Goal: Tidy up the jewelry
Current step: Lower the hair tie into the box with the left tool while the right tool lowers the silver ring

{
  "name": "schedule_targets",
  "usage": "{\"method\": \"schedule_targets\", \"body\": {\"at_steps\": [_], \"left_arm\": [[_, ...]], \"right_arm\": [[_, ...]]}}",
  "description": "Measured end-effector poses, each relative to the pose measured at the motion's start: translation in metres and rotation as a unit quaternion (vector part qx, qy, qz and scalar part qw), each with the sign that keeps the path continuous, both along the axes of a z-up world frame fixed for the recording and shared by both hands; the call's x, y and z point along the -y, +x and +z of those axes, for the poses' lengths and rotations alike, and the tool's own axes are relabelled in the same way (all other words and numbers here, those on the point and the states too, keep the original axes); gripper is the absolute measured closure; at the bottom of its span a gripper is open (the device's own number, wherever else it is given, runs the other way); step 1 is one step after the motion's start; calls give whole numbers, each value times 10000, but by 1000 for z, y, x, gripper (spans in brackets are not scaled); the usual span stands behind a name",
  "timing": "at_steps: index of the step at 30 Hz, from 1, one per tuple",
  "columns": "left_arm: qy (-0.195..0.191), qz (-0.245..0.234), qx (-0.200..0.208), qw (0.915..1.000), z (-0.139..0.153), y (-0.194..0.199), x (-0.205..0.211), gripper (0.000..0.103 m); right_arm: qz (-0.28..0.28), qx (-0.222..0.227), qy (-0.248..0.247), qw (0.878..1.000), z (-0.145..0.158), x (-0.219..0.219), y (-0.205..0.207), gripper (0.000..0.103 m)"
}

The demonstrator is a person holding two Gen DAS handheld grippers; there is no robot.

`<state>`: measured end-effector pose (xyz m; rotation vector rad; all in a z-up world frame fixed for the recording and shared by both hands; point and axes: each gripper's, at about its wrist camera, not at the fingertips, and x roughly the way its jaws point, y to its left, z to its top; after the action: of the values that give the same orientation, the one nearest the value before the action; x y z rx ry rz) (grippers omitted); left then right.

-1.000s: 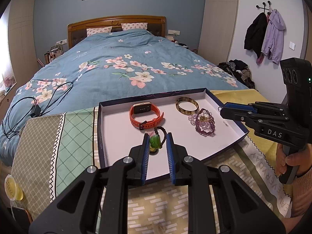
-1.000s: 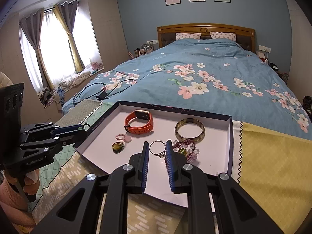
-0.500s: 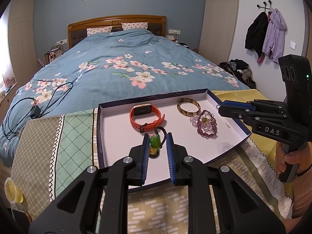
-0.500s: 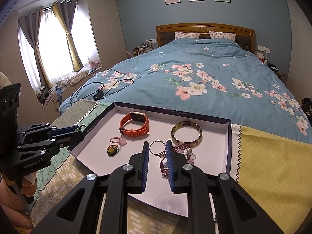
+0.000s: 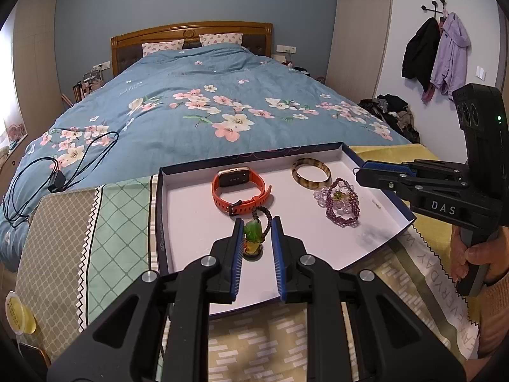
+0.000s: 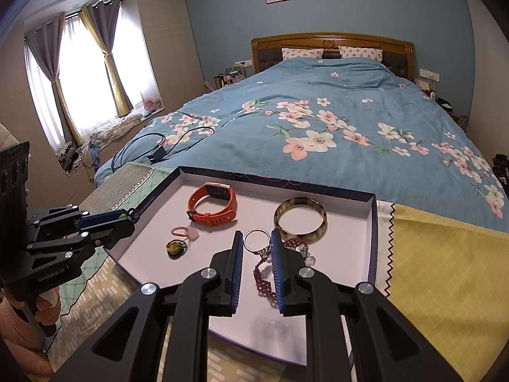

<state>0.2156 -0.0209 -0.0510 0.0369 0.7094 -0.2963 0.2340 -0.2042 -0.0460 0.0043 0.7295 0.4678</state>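
Observation:
A shallow tray (image 5: 160, 222) with a white floor and a dark rim lies on the cloth at the foot of the bed. On it lie an orange watch (image 5: 238, 187), a brown bangle (image 5: 311, 173), a purple bead bracelet (image 5: 342, 205), a pink ring (image 6: 186, 232) and a yellow-green charm (image 6: 175, 248). My left gripper (image 5: 256, 222) is shut on a green pendant (image 5: 253, 234) with a dark bead loop, just over the tray's left rim (image 6: 140, 213). My right gripper (image 6: 256, 237) is shut on a silver ring (image 6: 256, 240) above the bead bracelet (image 6: 264, 273).
The tray rests on patchwork cloths, green (image 5: 121, 222) to the left and yellow (image 6: 445, 270) to the right. Behind it spreads the blue floral duvet (image 5: 206, 111) with a black cable (image 5: 63, 172). A hand (image 5: 474, 254) grips the right tool. Coats (image 5: 435, 54) hang on the far wall.
In the right wrist view the tray's contents have slid slightly down and left while the ring stayed between the fingers. The bead bracelet now lies partly under the right finger. The left view is nearly unchanged.

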Motion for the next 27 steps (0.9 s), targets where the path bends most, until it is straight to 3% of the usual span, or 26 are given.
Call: {"method": "schedule_targets", "body": {"at_steps": [27], "left_arm": [[82, 42, -154, 9998, -9, 18, 8, 85]], "right_arm": [[-58, -212, -94, 9997, -12, -3, 16, 87]]}}
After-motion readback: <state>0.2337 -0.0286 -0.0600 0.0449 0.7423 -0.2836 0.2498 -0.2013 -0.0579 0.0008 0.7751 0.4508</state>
